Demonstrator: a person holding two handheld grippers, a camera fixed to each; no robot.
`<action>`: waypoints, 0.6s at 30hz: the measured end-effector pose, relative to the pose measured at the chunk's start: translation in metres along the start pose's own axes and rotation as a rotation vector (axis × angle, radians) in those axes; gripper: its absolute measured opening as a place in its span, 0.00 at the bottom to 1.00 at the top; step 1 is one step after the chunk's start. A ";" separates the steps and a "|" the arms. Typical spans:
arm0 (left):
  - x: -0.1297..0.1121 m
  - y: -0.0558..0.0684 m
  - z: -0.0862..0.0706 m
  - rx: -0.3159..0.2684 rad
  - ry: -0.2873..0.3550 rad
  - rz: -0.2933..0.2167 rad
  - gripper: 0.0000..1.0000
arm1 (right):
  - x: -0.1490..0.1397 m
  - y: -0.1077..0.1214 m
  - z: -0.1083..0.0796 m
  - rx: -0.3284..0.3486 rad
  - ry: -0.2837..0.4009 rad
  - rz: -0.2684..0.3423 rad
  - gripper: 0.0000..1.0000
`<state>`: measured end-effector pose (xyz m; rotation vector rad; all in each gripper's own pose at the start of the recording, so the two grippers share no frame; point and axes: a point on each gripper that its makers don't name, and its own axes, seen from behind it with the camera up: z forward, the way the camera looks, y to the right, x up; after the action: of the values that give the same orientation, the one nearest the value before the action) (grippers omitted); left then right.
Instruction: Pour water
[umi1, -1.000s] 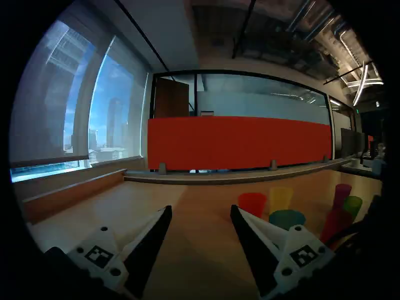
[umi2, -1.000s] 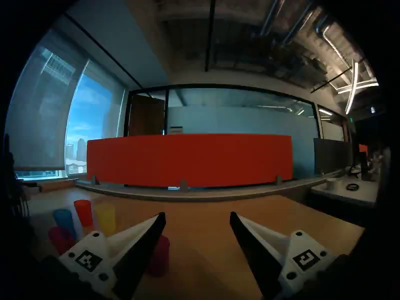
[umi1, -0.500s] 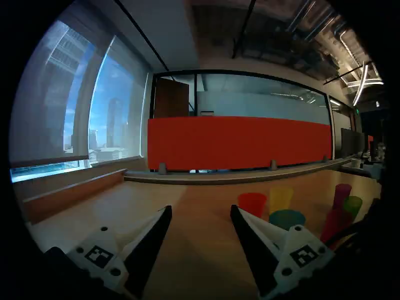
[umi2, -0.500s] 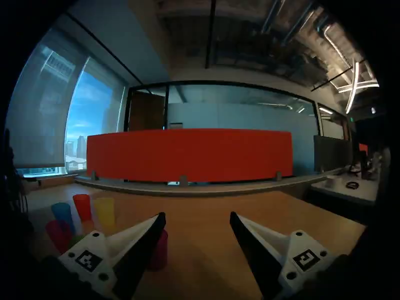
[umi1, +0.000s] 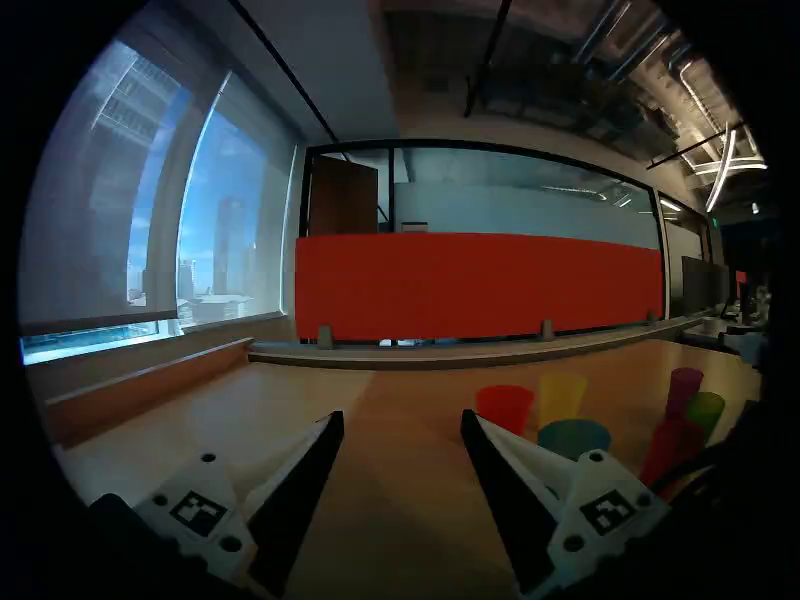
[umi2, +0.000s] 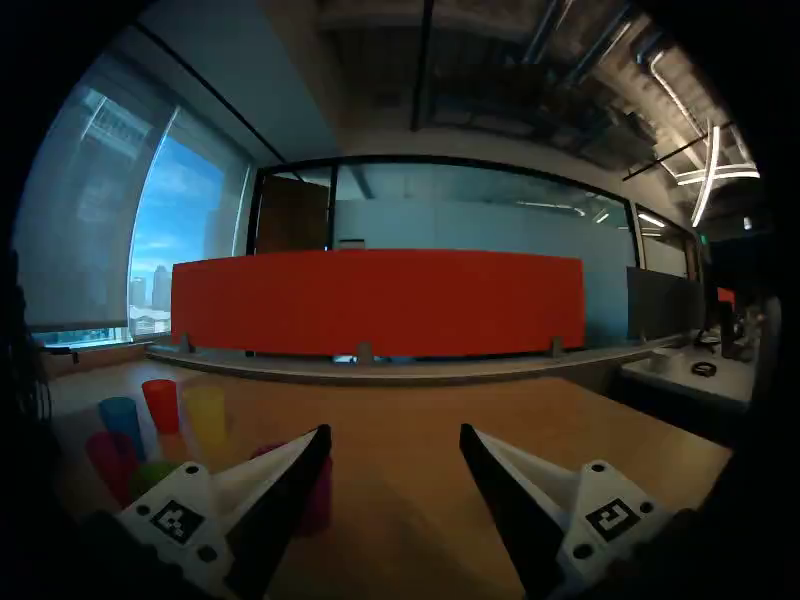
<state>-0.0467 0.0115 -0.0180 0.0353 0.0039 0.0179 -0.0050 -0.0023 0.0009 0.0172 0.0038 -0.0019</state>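
Observation:
Several coloured plastic cups stand on the wooden table. In the left gripper view they sit to the right: an orange-red cup (umi1: 504, 407), a yellow cup (umi1: 561, 397), a teal cup (umi1: 574, 437), a magenta cup (umi1: 683, 388), a green cup (umi1: 705, 410) and a red cup (umi1: 672, 447). My left gripper (umi1: 401, 437) is open, empty, left of the cups. In the right gripper view the cups are at the left: a red-orange cup (umi2: 160, 404), a blue cup (umi2: 121, 418), a yellow cup (umi2: 206, 415) and a magenta cup (umi2: 316, 495) beside the left finger. My right gripper (umi2: 395, 445) is open and empty.
A long red divider panel (umi1: 478, 285) runs along the table's far edge (umi1: 470, 352). Large windows (umi1: 150, 230) line the left side. A neighbouring desk (umi2: 690, 375) with small items lies to the right in the right gripper view.
The right gripper has tilted down slightly, so the cups and divider sit higher in its view. The left gripper view is nearly unchanged.

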 end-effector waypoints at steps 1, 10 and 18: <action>0.000 0.000 0.000 0.000 0.000 0.000 0.86 | 0.000 0.001 0.000 -0.003 -0.001 0.000 1.00; 0.000 0.000 0.000 0.000 0.000 0.000 0.86 | 0.001 0.001 -0.002 -0.005 -0.003 0.001 1.00; 0.000 0.000 0.000 0.000 0.000 0.000 0.86 | 0.000 0.001 -0.002 -0.005 -0.003 0.001 1.00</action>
<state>-0.0462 0.0111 -0.0185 0.0355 0.0039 0.0179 -0.0054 -0.0009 -0.0008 0.0124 0.0005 -0.0011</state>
